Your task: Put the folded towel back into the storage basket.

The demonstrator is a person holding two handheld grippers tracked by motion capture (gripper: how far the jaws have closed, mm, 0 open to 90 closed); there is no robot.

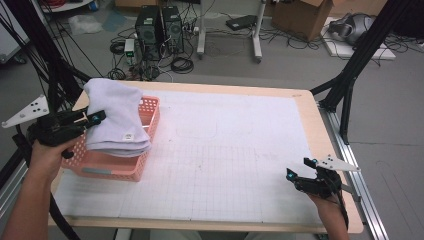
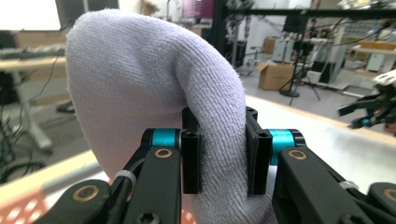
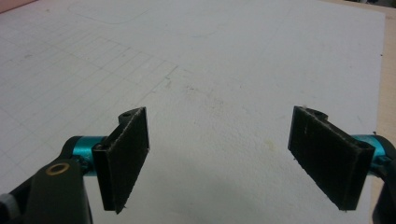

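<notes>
Now left tool (image 1: 95,119) pinches folded towel (image 1: 117,120) over pink basket (image 1: 145,145); right tool (image 1: 301,169) agape.

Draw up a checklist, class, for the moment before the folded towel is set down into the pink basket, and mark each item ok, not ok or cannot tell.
1. Left gripper jaws clamped on the towel: ok.
2. Towel over the pink basket: ok, though part overhangs the left rim.
3. Towel folded, not unravelling: ok.
4. Basket floor free for it: cannot tell, the towel hides it.
5. Right gripper away from the basket, jaws open and empty: ok.
6. White mat beside the basket unobstructed: ok.
</notes>
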